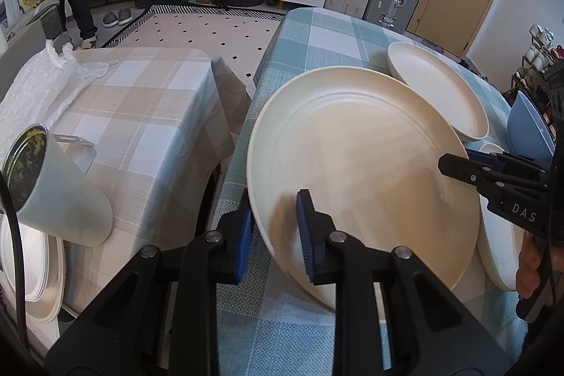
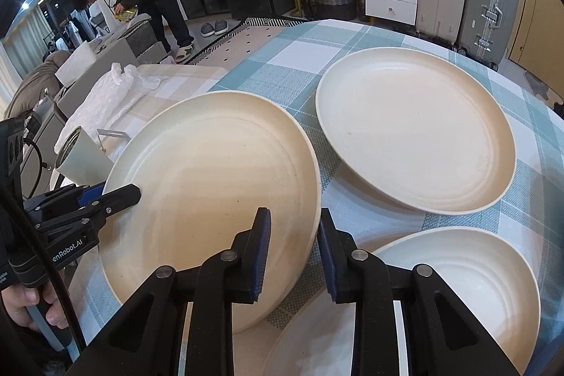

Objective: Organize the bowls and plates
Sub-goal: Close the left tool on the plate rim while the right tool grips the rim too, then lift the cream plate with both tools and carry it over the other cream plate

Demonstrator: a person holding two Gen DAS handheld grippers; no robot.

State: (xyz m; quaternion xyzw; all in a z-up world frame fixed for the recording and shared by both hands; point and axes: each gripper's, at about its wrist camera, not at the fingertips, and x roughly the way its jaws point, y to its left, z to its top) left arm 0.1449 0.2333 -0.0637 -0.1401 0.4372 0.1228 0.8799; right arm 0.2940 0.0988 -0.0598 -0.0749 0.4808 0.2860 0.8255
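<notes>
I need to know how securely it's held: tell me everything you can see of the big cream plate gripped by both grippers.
The big cream plate is round, matte and faintly speckled, with concentric ridges inside a raised rim. It tilts over the blue checked tablecloth. The left gripper clamps one edge and the right gripper the opposite edge, one blue-padded finger above and one below the rim.
</notes>
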